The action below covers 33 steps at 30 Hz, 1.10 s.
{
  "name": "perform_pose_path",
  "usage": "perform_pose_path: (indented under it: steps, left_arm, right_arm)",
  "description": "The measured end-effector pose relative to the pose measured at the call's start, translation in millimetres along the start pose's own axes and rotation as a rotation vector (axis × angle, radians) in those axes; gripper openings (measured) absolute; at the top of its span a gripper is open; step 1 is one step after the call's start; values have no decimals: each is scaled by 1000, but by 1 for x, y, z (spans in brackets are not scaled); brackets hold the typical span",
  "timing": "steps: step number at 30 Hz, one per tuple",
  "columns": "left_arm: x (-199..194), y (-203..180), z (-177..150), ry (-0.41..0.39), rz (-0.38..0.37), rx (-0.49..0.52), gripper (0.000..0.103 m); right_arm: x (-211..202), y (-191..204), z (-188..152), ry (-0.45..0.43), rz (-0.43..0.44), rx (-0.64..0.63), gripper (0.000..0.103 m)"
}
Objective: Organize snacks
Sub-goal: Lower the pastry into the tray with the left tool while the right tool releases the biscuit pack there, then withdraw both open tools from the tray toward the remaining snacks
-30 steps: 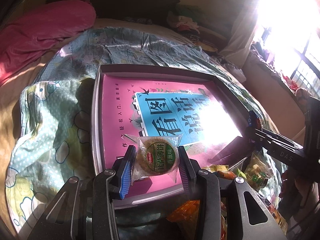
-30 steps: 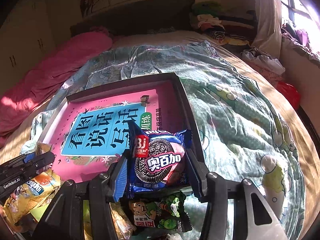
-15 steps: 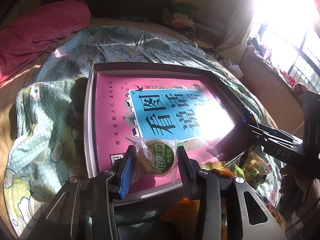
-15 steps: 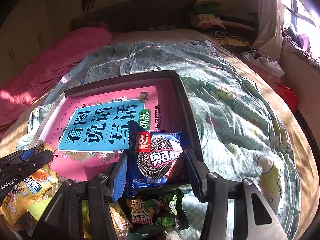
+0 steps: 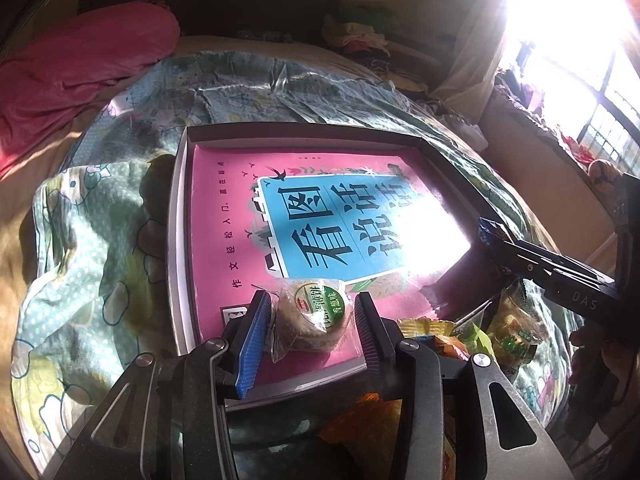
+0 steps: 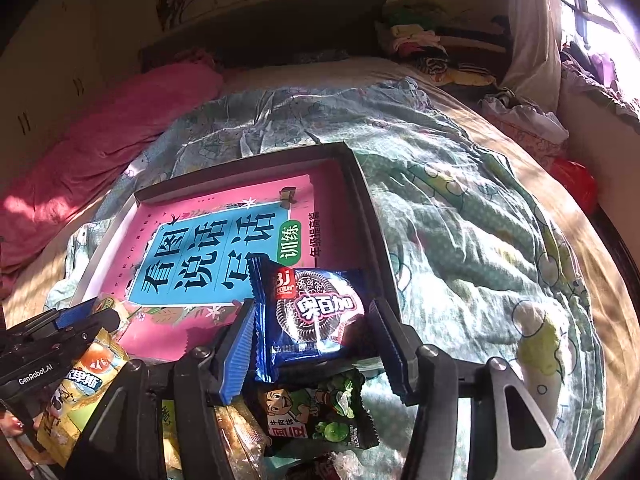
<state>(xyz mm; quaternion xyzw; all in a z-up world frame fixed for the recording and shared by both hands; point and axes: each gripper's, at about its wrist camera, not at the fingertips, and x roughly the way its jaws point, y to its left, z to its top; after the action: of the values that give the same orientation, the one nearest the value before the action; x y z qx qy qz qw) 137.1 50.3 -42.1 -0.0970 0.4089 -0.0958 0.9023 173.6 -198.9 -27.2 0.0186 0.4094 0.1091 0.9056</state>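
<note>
Sunlit bed (image 6: 480, 216): blue glossy cookie packet (image 6: 316, 312), crinkled.

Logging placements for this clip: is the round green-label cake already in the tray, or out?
Out: the round cake is clamped in the left gripper, above the tray's near edge.

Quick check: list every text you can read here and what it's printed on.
"看图说话写话" and "训练": pink book in the tray.
"奥百加": blue cookie packet in the right hand-held gripper.
"GenRobot.AI": left hand-held gripper.
"DAS": right hand-held gripper's body, left view.
Round biscuit's green label: blurred.
</note>
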Motion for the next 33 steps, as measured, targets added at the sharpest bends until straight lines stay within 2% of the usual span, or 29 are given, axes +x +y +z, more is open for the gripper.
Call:
perform_pose_path:
  steps: [4,15,25,30,32,33]
  left_arm:
    - [-1,1,0,1,-3,-2,52]
    - [-6,5,3,8,-41,-30,61]
    - [-12,16,6,-6,-81,-99,62]
    - [-17,16,7,-17,-99,-102,62]
    - [-20,14,8,-27,-87,-89,66]
    - [-21,13,8,-33,-81,-83,71]
  right_arm:
    - [-3,-1,0,0,5,11,58]
    - [-8,-1,-2,-5,13,19,61]
    - [-17,-3,-2,-20,21,29,63]
    - [-22,-2,-2,-27,24,26,64]
    - [-24,-1,-2,-30,27,26,64]
    - [-25,-1,-2,-31,29,26,64]
